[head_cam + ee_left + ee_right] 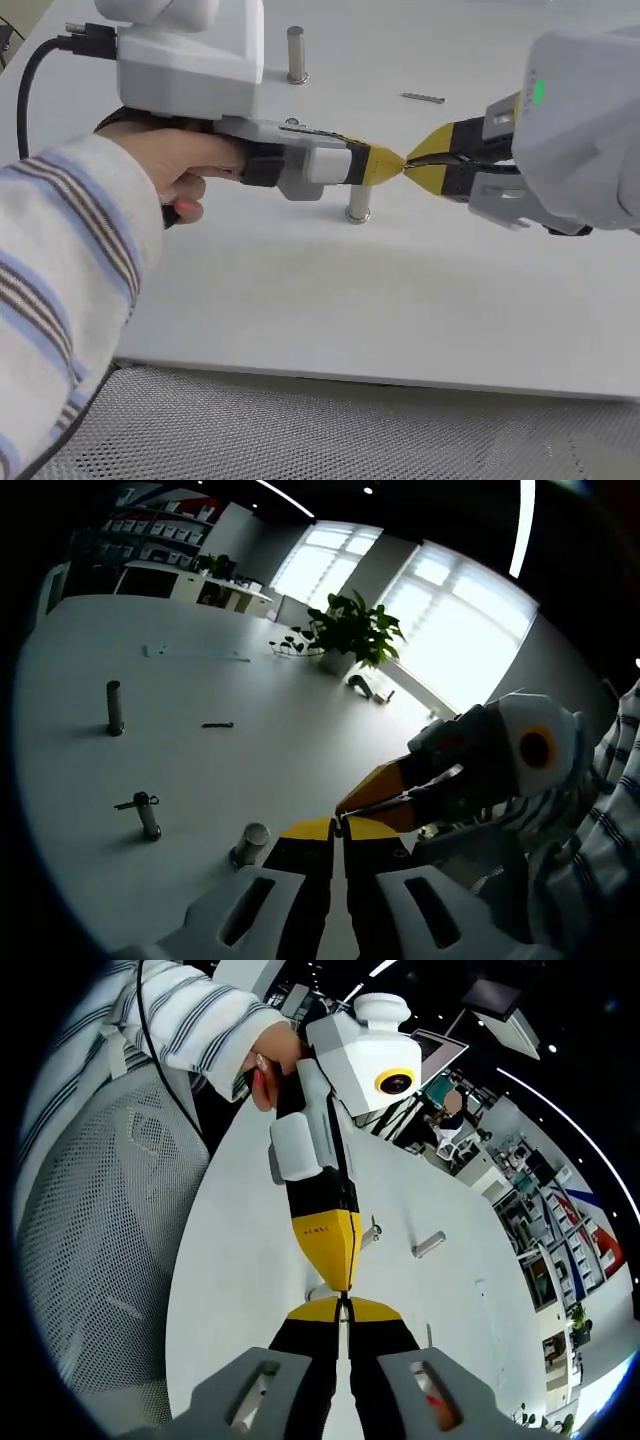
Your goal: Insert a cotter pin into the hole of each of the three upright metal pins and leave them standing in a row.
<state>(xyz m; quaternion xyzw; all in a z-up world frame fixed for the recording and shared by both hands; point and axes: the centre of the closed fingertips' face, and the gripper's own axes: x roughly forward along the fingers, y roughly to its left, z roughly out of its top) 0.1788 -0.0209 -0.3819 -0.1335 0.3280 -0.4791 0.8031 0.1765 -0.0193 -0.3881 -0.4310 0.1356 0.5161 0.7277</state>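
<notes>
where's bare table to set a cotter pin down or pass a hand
Crowded: the middle, where left gripper and right gripper meet tip to tip near an upright metal pin. Free: the wide table strip from there to the near edge, and the back right beyond the loose cotter pin.

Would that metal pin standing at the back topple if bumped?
Probably: the metal pin stands tall and slim on a small foot. It looks solid, so likely heavy for its size; toppled, it might roll.

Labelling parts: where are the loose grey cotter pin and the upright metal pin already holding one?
Loose grey cotter pin (422, 97), head view, mid-length.
Upright metal pin holding one (150, 822), left gripper view, shaft.
</notes>
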